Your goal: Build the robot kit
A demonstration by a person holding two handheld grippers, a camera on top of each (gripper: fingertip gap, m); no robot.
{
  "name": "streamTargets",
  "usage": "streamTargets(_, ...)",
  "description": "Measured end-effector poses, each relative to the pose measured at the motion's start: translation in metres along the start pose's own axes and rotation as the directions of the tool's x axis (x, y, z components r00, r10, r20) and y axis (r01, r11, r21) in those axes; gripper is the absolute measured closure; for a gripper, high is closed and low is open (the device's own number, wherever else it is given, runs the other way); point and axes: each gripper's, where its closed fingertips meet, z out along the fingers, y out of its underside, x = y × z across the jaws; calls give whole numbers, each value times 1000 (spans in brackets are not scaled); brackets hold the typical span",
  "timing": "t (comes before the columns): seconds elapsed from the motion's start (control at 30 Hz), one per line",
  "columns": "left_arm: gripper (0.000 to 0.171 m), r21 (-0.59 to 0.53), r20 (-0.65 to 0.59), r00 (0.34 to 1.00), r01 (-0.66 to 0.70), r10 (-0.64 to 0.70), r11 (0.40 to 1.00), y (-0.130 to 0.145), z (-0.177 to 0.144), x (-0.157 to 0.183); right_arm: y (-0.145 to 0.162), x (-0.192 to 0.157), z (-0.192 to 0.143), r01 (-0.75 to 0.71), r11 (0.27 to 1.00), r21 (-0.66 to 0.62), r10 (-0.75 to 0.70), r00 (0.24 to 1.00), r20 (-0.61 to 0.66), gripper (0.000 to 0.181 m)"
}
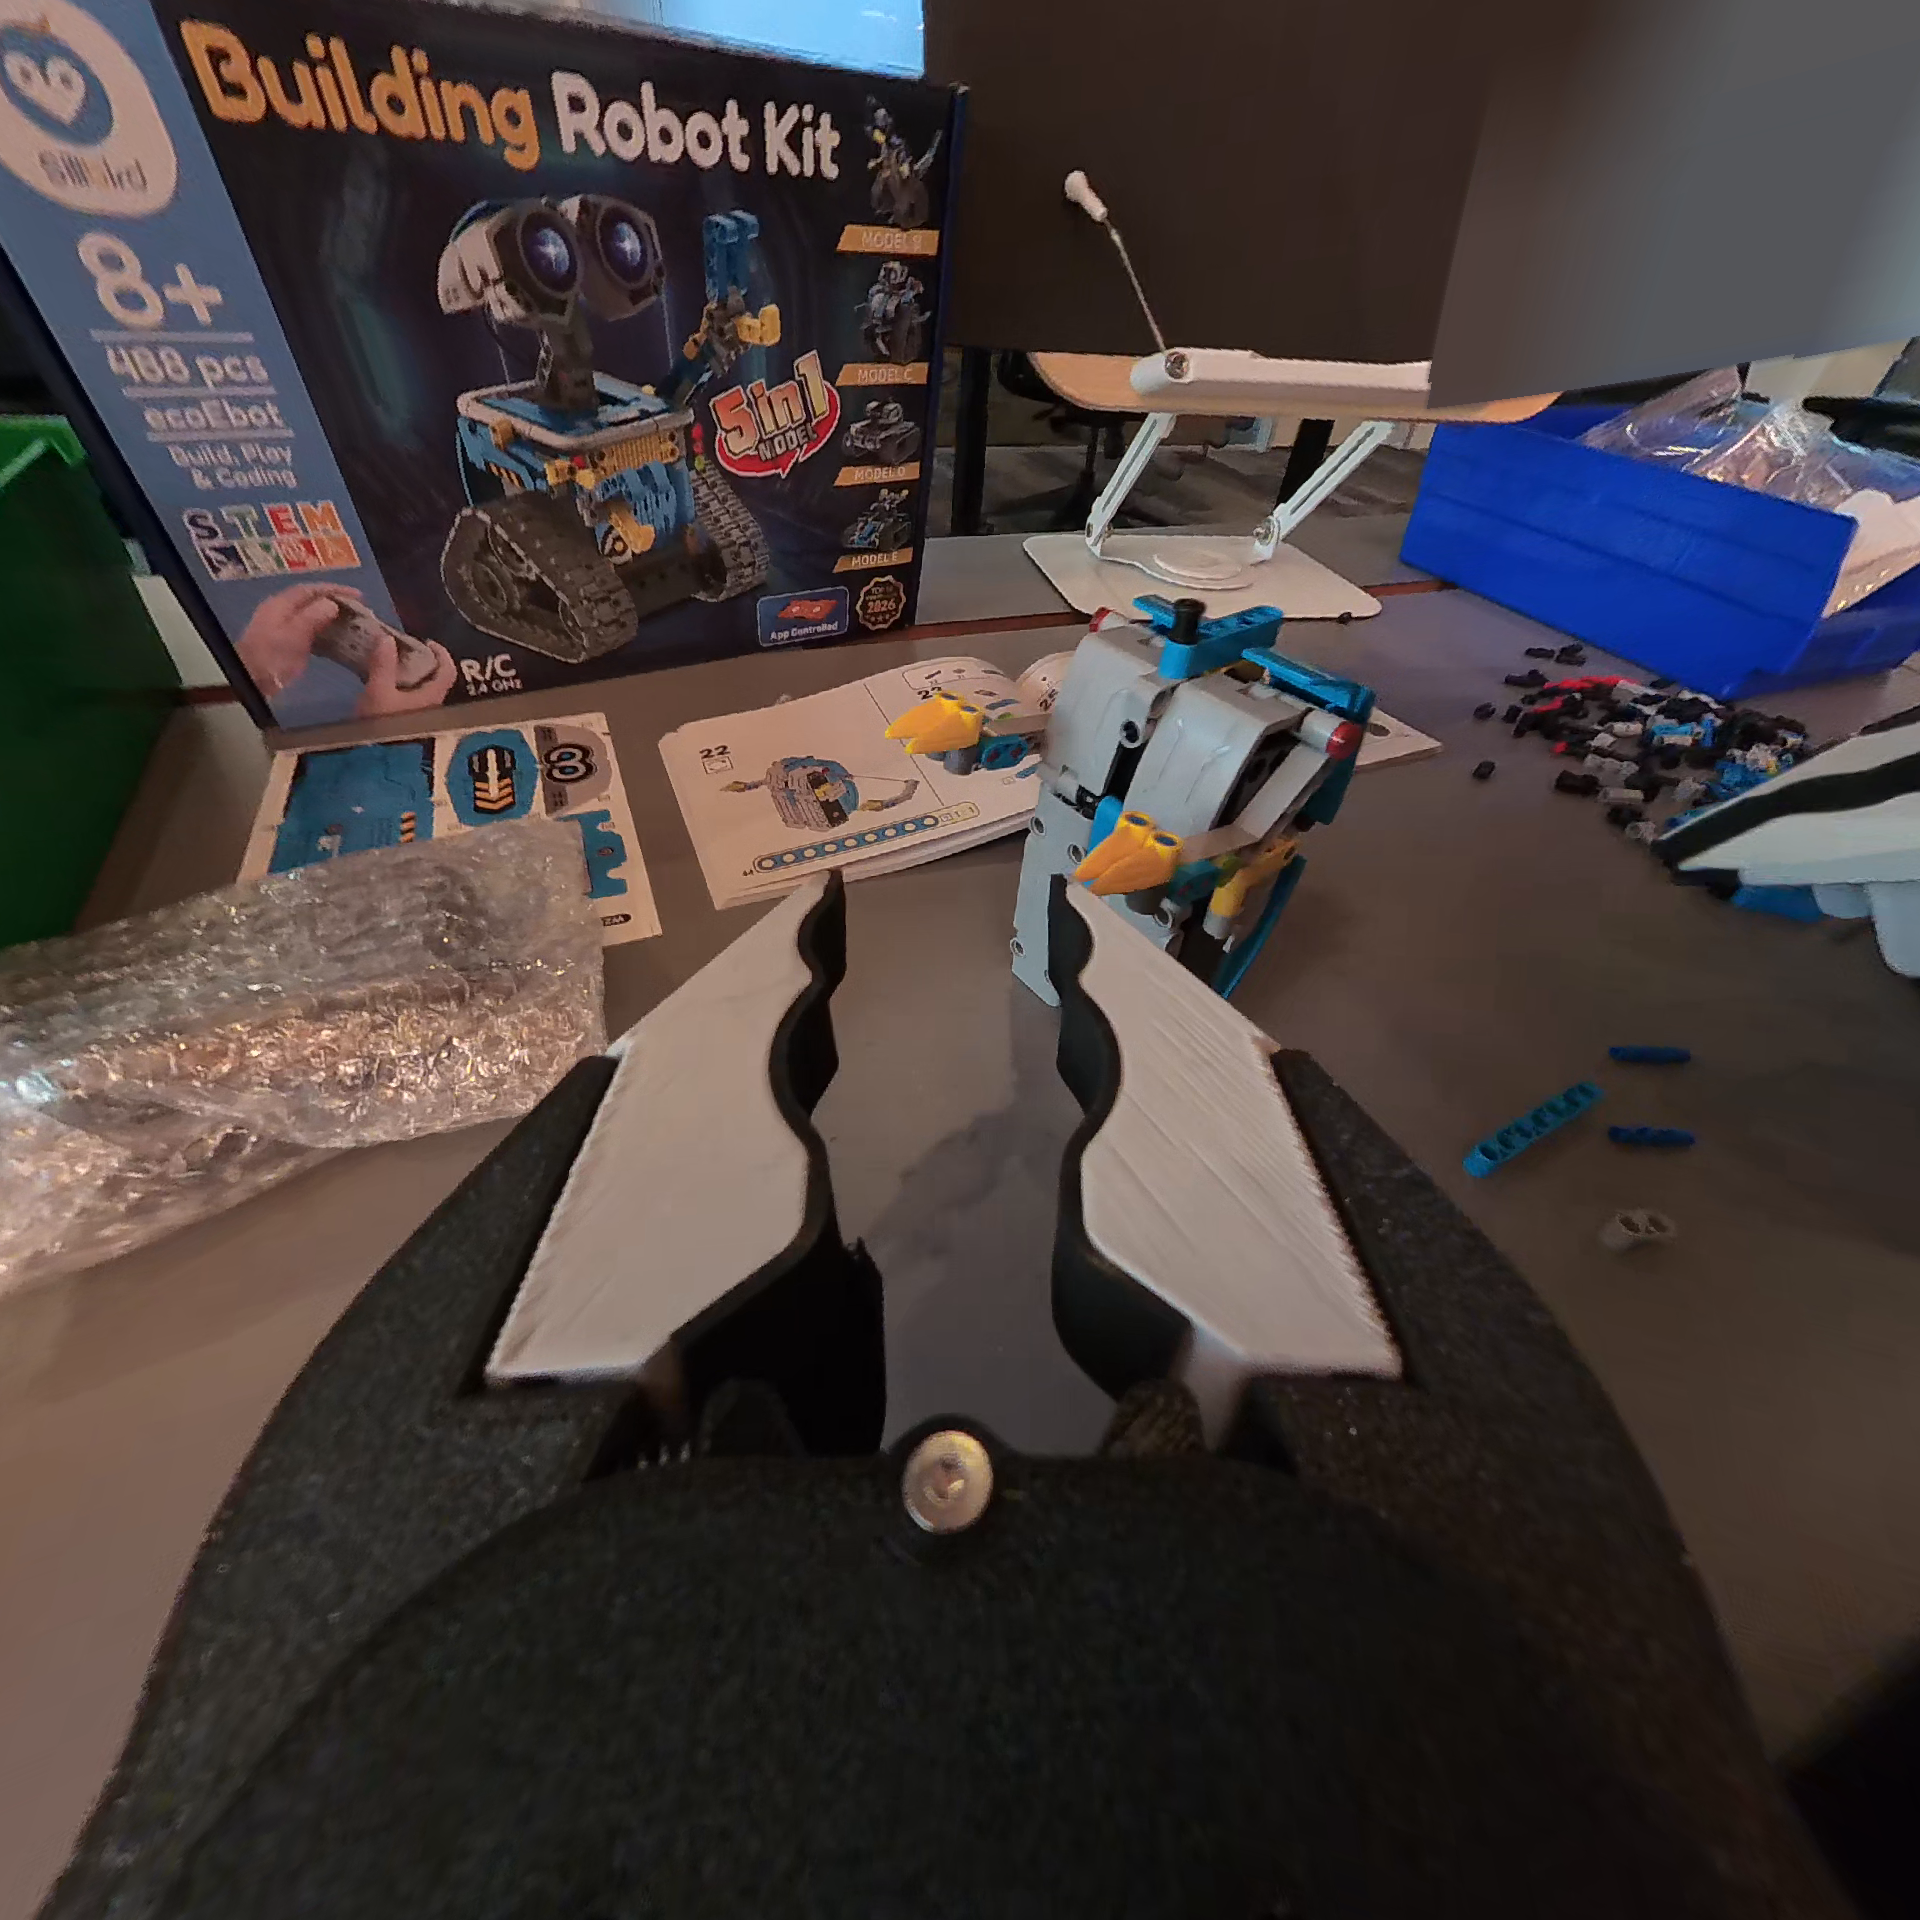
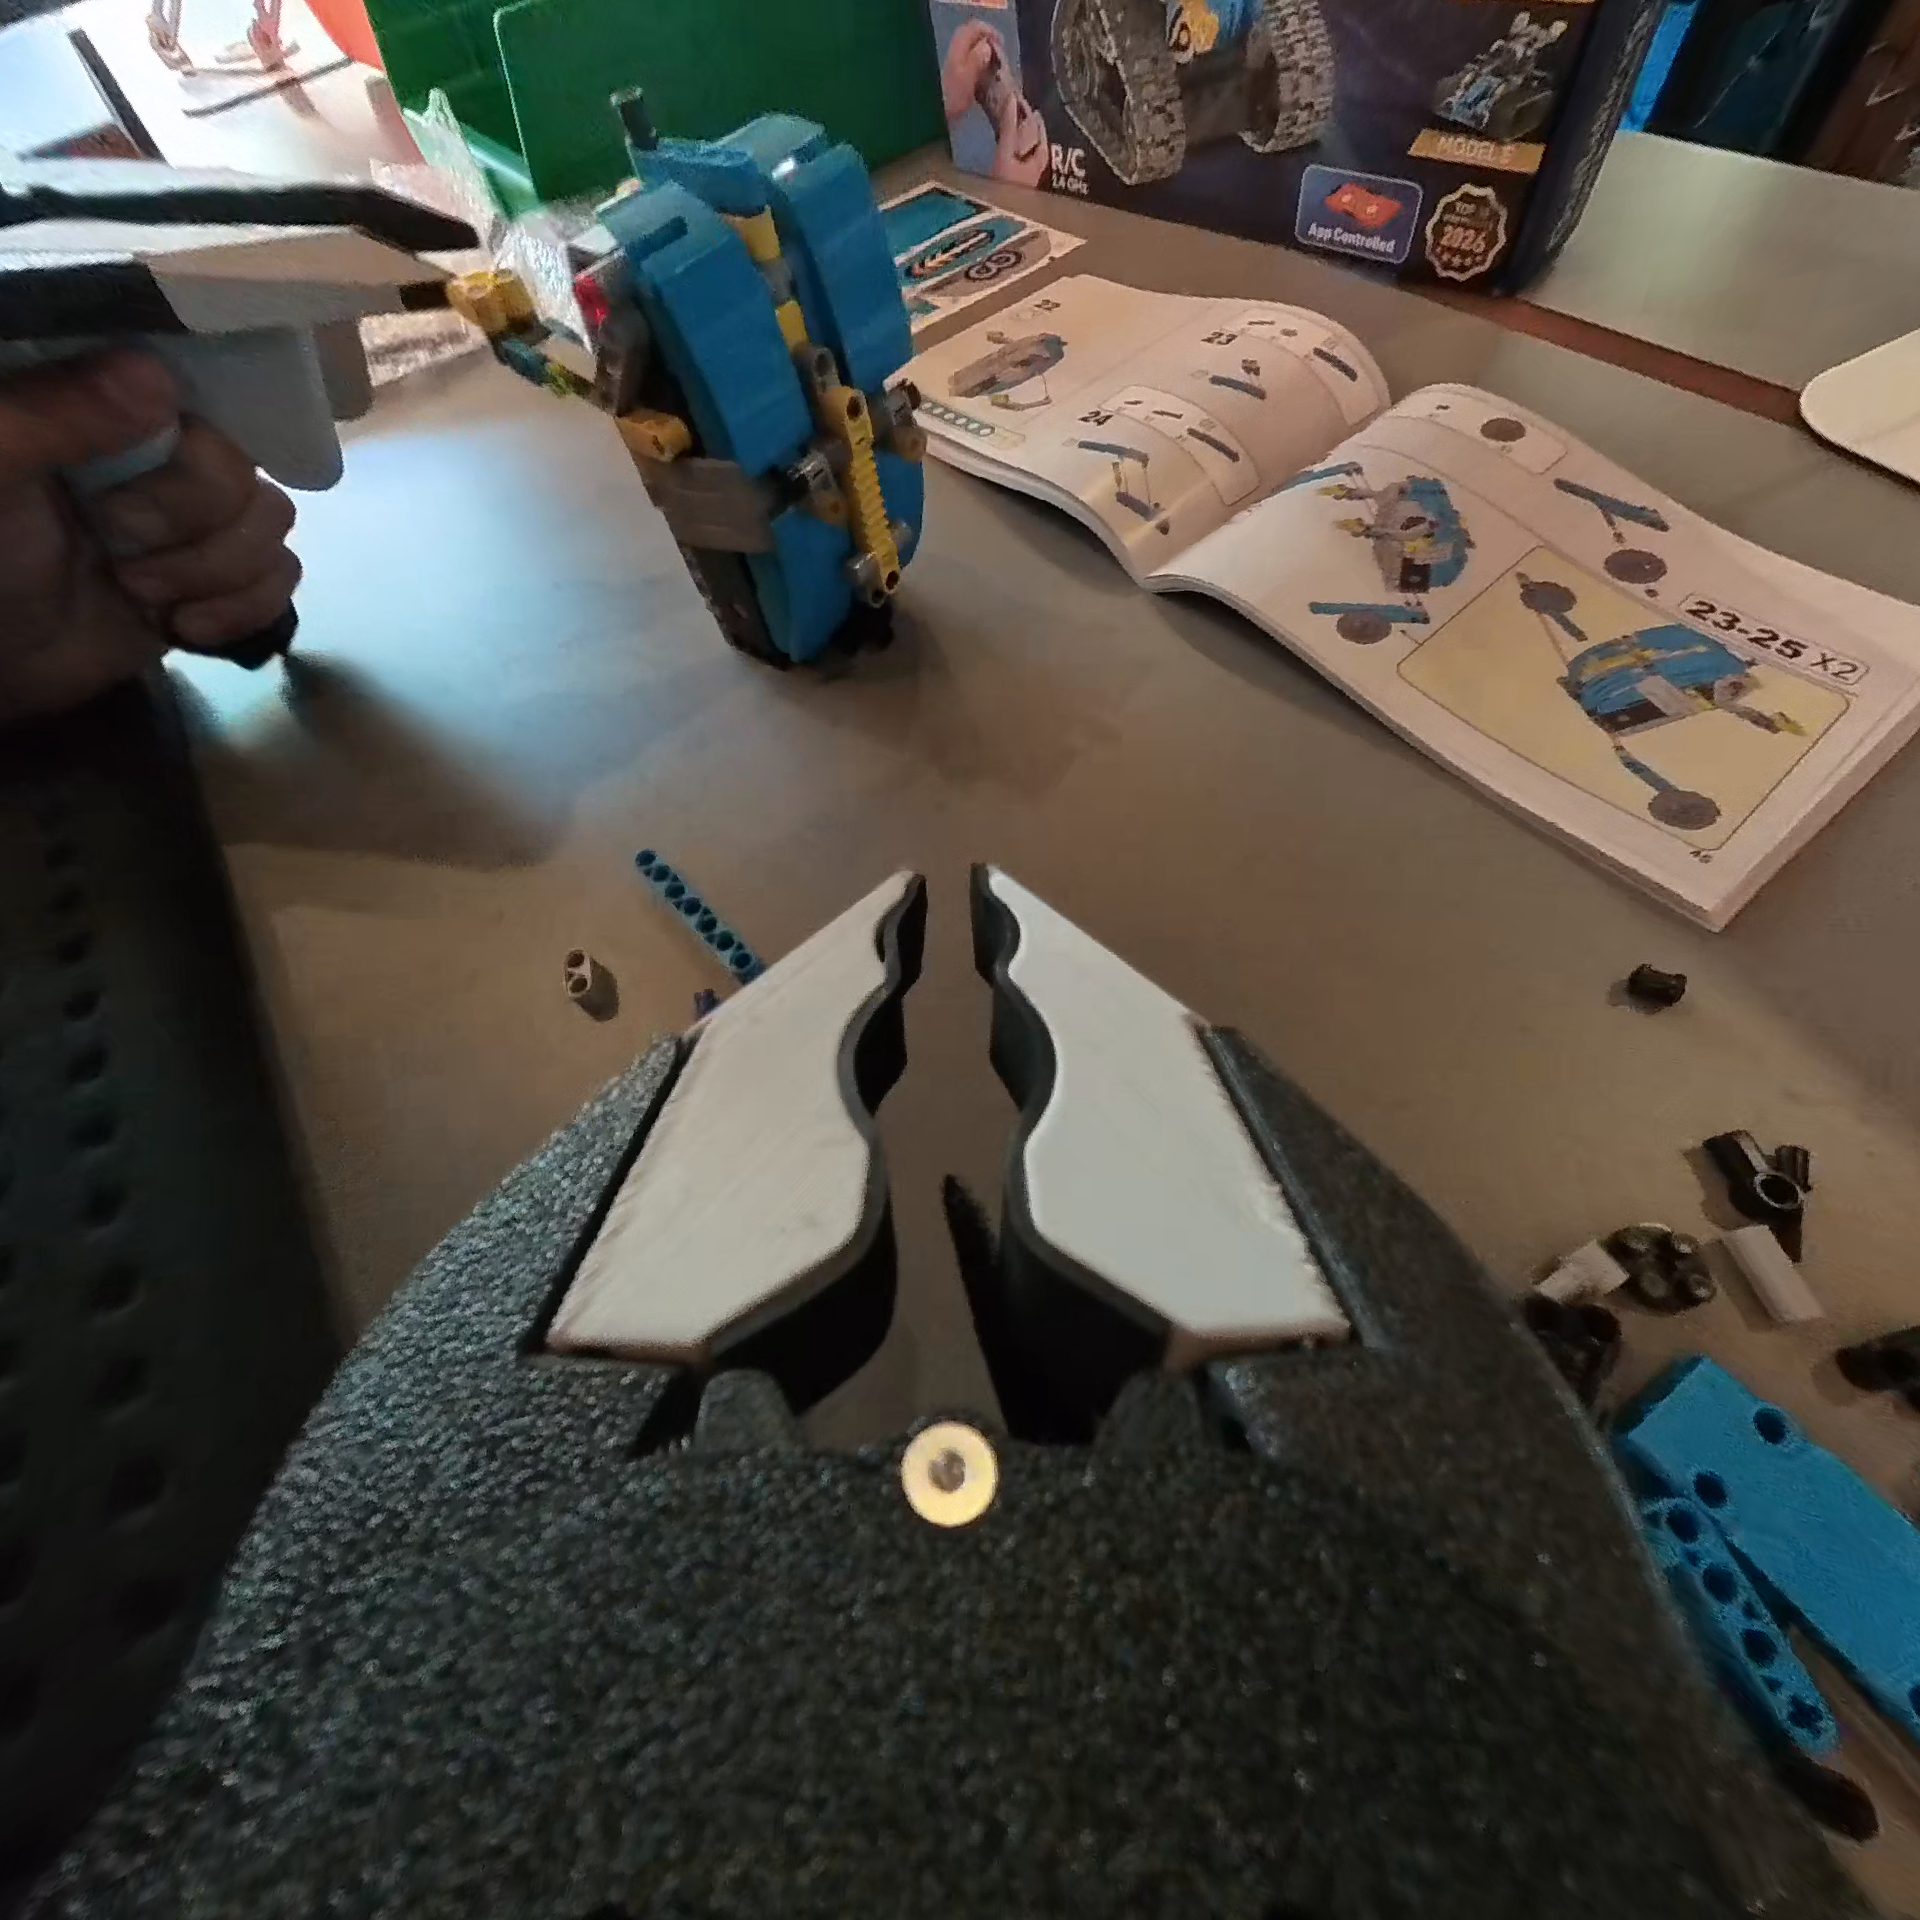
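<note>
The left tongs (image 1: 945,894) hang spread and empty just short of the half-built toy robot (image 1: 1174,790) standing on the worktop (image 1: 1455,1351), while the right tongs (image 2: 948,883), nearly pressed together, grip nothing above a loose blue beam (image 2: 698,914).

Grey table (image 1: 1403,1351), dark panel (image 1: 1195,156) behind, white folding stand (image 1: 1195,561), dim light

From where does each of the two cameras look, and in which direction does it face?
Left wrist view: sits on the left tool, low over the grey table, facing the brick model and the kit box; own open fingers show.
Right wrist view: sits on the right tool, looking down across the table; own nearly shut fingers and a hand show.
Shared: model, open booklet, box, blue beam.
</note>
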Motion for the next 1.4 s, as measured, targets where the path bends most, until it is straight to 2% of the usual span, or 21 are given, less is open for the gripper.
streamTargets(0.17, 142, 4, -6, 998, -58, 58, 998, 0, 0, 8, 13, -5, 2, 22, 998, -58, -23, 1000, -1, 170)
streamTargets(0.3, 145, 16, -57, 996, -74, 75, 997, -2, -1, 21, 22, -6, 1, 104, 988, -116, -109, 993, -38, 159)
streamTargets(0.4, 145, 52, -81, 992, -97, 101, 994, -9, -7, 31, 39, -20, 1, 115, 975, -190, -107, 993, 50, 158)
streamTargets(0.67, 145, 111, -62, 947, -306, 314, 945, -17, -15, 64, 62, -27, 6, 151, 946, -286, -130, 987, 90, 163)
streamTargets(0.77, 145, 121, -48, 918, -386, 394, 915, -16, -17, 77, 61, -25, 8, 133, 950, -282, -113, 990, 87, 167)
streamTargets(0.87, 151, 152, -83, 907, -399, 414, 904, -18, -20, 95, 59, -25, 10, 131, 949, -286, -109, 990, 92, 177)
streamTargets(0.93, 151, 130, -183, 914, -341, 361, 931, -12, -18, 113, 48, -26, 10, 156, 956, -247, -138, 986, 89, 176)
streamTargets(1.0, 148, 87, -305, 880, -354, 363, 931, 3, -19, 134, 21, -47, 7, 144, 980, -136, -121, 979, 165, 176)
streamTargets(1.03, 147, 92, -296, 846, -437, 444, 895, 9, -19, 139, 8, -58, 6, 136, 986, -97, -113, 972, 208, 176)
streamTargets(1.13, 143, 125, -191, 670, -709, 718, 694, 25, -19, 150, -8, -94, 5, 160, 980, -115, -109, 925, 363, 176)
streamTargets(1.2, 141, 134, -127, 565, -804, 815, 579, 31, -18, 156, -15, -109, 8, 201, 971, -128, -130, 897, 423, 176)
streamTargets(1.27, 141, 125, 1, 467, -877, 884, 463, 26, -16, 153, -23, -122, 10, 235, 962, -138, -142, 864, 484, 176)
streamTargets(1.33, 145, 123, 59, 408, -909, 911, 399, 23, -16, 152, -29, -126, 13, 279, 949, -149, -169, 845, 507, 176)
streamTargets(1.4, 159, 138, 86, 381, -920, 921, 368, 22, -18, 154, -34, -129, 18, 300, 941, -153, -180, 832, 525, 176)
